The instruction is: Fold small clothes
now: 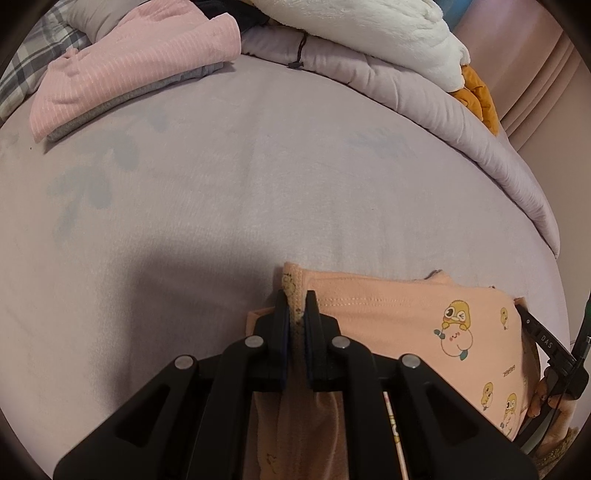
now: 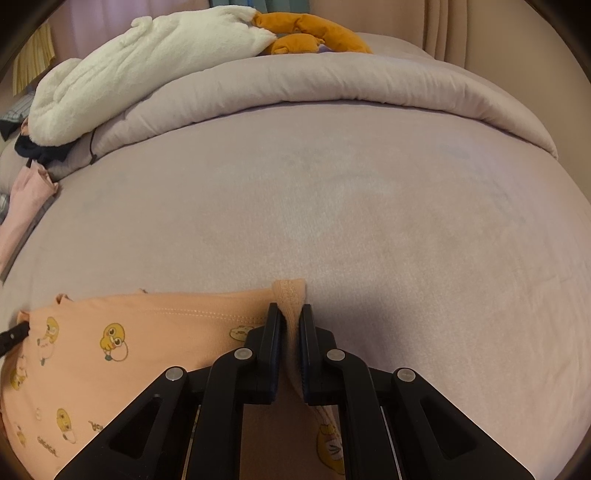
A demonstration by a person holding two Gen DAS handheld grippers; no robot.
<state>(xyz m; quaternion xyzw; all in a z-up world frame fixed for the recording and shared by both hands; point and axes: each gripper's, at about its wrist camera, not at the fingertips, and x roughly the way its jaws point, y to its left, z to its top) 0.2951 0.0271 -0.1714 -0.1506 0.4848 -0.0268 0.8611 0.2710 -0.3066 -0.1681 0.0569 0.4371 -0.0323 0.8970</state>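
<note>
A small peach garment (image 1: 406, 317) printed with yellow cartoon chicks lies on the lilac bed sheet (image 1: 258, 166), stretched between both grippers. My left gripper (image 1: 295, 300) is shut on the garment's left ribbed corner, which sticks up between the pads. My right gripper (image 2: 290, 311) is shut on the opposite ribbed corner of the same garment (image 2: 129, 325). In the left wrist view the right gripper's finger (image 1: 546, 347) shows at the right edge. In the right wrist view the left gripper's finger (image 2: 13, 338) shows at the far left. The cloth under both grippers is hidden.
A folded pink striped garment (image 1: 129, 74) lies on a grey one at the back left. A rolled lilac duvet (image 2: 332, 85) runs along the far side, with a white fleece blanket (image 2: 147, 51) and an orange plush (image 2: 306, 33) on it. A plaid pillow (image 1: 33, 74) is far left.
</note>
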